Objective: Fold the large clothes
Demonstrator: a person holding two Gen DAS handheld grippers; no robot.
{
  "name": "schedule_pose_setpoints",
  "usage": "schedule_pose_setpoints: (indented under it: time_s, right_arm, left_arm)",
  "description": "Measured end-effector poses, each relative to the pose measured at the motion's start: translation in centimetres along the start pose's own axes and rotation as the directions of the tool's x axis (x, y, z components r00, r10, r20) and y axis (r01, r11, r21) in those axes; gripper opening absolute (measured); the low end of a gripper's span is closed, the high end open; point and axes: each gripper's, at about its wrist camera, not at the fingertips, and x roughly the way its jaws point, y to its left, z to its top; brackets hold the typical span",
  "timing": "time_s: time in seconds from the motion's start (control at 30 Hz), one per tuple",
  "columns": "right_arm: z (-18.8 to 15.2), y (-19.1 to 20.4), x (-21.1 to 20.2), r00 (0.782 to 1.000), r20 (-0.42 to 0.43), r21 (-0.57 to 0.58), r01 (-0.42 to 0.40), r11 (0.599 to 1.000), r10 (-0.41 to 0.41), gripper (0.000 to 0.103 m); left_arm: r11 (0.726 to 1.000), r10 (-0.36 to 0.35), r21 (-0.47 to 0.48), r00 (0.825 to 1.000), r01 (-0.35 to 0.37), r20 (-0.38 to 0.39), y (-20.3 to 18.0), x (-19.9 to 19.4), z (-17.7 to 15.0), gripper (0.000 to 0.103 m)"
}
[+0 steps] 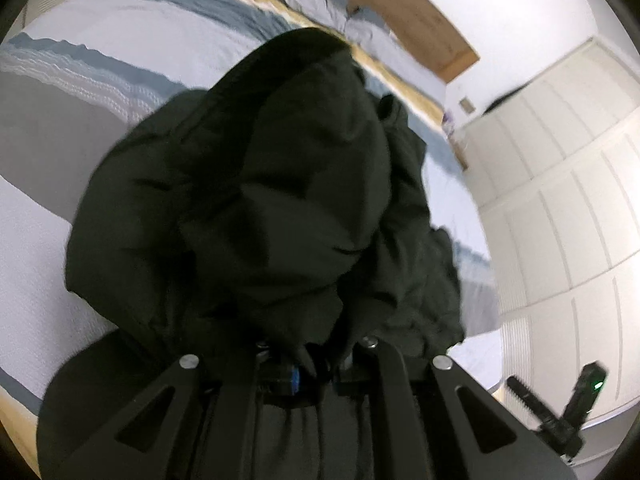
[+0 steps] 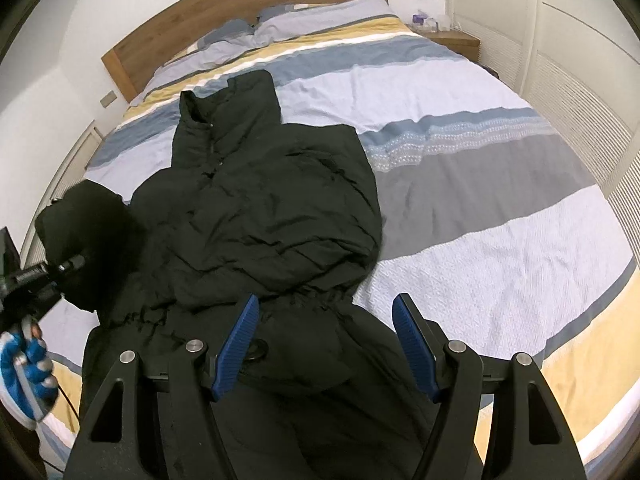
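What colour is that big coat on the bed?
Black; the coat shows best in the right wrist view.

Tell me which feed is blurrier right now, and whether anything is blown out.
Left wrist view: motion-smeared, the black coat fills the frame as a dark mass, wardrobe doors near overexposed. Right wrist view: sharper, evenly lit, coat seams and striped duvet readable; fisheye bends the headboard.
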Motion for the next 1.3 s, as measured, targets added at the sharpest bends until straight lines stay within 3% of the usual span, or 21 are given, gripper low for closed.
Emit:
schedule_pose_setpoints:
  time_s: [0.2,0.33,0.43,0.53,0.63,0.9,1.1,1.3]
  right_arm:
    - [-0.1,-0.9,0.7,1.0,-0.018,0.011,0.005,1.0,-0.005,0.069]
    - [-0.3,-1.3,1.2,1.0,-0.03,0.015,0.005,1.0,-0.004,0.069]
    - [-0.3,-1.5,1.3,0.999,-0.032,0.022,0.0,1.0,0.001,0.069]
    - [-0.3,-1.6,1.3,1.0,-0.031,0.026,0.001,1.0,0.0,0.069]
    - [-0.3,-1.7,1.4,0.999,-0.033,0.029,0.002,1.0,-0.001,0.069]
    - [0.0,-0.2,1.8,0.999,-0.038,-0.003,-0.012,1.0,0.012,0.069]
    - [0.4,3.5,1.9,0.999,-0.034,-0.098,-0.036,0.995,0.033,0.07]
    - [1.2,9.2,2.2,0.992,-0.038,-0.205,-0.122,0.971,0.116,0.071]
  left_arm:
    - [0.996,0.073,0.063,0.996,-0.07,-0.054,-1.8,3.3,-1.6,0.011]
    - [0.994,0.088,0.069,0.992,-0.082,-0.088,-2.2,5.2,-0.8,0.016]
    - [0.996,0.074,0.056,0.992,-0.068,-0.107,-2.3,5.8,-0.2,0.023]
    - [0.995,0.067,0.081,0.99,-0.058,-0.12,-1.0,3.9,-3.2,0.03]
    - [0.995,0.051,0.094,0.989,-0.038,-0.139,-0.8,3.3,-3.8,0.034]
    - [0.986,-0.029,0.156,0.977,0.063,-0.211,-1.7,1.1,-6.1,0.039]
    - [0.982,-0.048,0.171,0.981,0.081,-0.188,-0.8,-2.0,-6.4,0.039]
    - [0.983,0.023,0.185,0.995,-0.005,-0.093,1.8,-4.3,-3.7,0.039]
